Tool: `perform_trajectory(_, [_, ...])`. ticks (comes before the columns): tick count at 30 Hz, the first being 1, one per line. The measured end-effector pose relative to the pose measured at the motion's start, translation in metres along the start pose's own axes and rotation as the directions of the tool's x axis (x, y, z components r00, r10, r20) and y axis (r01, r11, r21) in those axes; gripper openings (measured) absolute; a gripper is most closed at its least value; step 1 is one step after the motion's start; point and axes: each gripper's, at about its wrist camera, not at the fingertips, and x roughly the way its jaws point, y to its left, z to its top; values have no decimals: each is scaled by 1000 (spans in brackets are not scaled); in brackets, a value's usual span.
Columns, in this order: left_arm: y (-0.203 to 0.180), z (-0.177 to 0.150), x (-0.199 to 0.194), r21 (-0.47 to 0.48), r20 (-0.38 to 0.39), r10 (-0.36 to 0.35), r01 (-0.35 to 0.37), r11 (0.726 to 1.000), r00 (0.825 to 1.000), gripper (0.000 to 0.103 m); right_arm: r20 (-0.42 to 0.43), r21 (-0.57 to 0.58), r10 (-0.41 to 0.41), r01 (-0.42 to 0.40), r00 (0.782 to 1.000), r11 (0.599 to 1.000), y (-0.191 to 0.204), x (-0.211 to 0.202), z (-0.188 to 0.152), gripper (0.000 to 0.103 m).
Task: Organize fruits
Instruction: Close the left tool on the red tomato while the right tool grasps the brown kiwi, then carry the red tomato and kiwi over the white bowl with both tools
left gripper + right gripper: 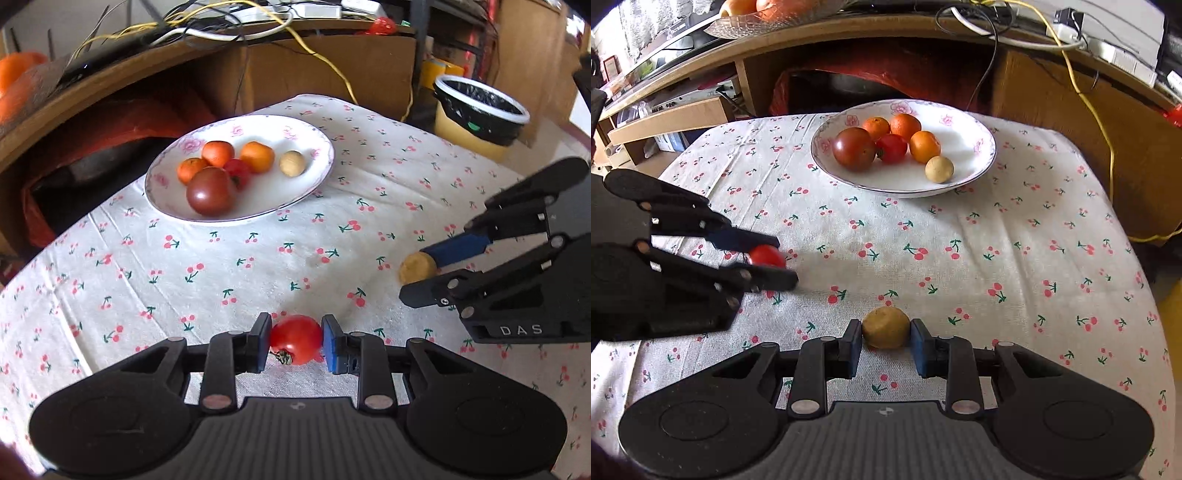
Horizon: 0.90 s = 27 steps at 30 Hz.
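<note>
My left gripper (295, 341) fingers clamp a red tomato (296, 339), right gripper (885, 334) fingers a yellow fruit (885, 328); over-squeezing risks bruising either.

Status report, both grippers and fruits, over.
Left gripper shut on red tomato. Right gripper shut on yellow fruit. Plate ahead, path clear.

In the right wrist view the small red tomato (767, 255) is blurred and partly covered by the black left gripper (777, 260), whose body the left edge cuts off. In the white floral-rimmed plate (317, 147), the big dark-red tomato (211, 191) hides part of a smaller red tomato (238, 172). The tan round fruit (416, 266) is half hidden behind the right gripper (421, 271), so whether the pads touch it cannot be told there.
</note>
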Motion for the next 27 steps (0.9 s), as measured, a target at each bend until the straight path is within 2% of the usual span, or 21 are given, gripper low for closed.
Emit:
perform_trajectory(1, [1, -1, 0, -4, -3, -5, 5, 1000, 1000, 38, 3, 0, 3, -3, 1000, 1000, 1, 0, 0, 28])
perform_trajectory(3, [4, -1, 0, -9, -6, -16, 16, 1000, 1000, 40, 13, -4, 15, -15, 1000, 1000, 0, 0, -1, 29])
perform_trajectory(5, [4, -1, -1, -2, -10, -12, 12, 1000, 1000, 44, 15, -9, 22, -22, 1000, 1000, -1, 2, 0, 29])
perform_trajectory(7, [4, -2, -1, 18, -16, 3, -2, 1000, 1000, 55, 16, -10, 30, -30, 999, 1000, -4, 3, 2, 29])
perform_trajectory(9, [6, -4, -2, 16, -13, 3, -3, 1000, 1000, 56, 14, -11, 37, -37, 999, 999, -5, 3, 4, 30])
perform_trajectory(12, [7, -3, -2, 11, -15, -1, 1, 1000, 1000, 55, 9, -20, 43, -43, 999, 999, -5, 5, 4, 29])
perform_trajectory(19, [2, -3, -5, 13, -27, -6, 6, 1000, 1000, 44, -18, -12, 40, -40, 999, 999, -7, 3, 3, 29])
perform_trajectory(22, [2, -3, -6, 6, -32, 3, -2, 1000, 999, 37, -17, -14, 41, -41, 999, 999, -8, 2, 2, 24])
perform_trajectory(27, [4, -2, -6, -8, -39, 3, -3, 1000, 999, 36, -26, -37, 32, -33, 999, 999, -4, 3, 4, 23])
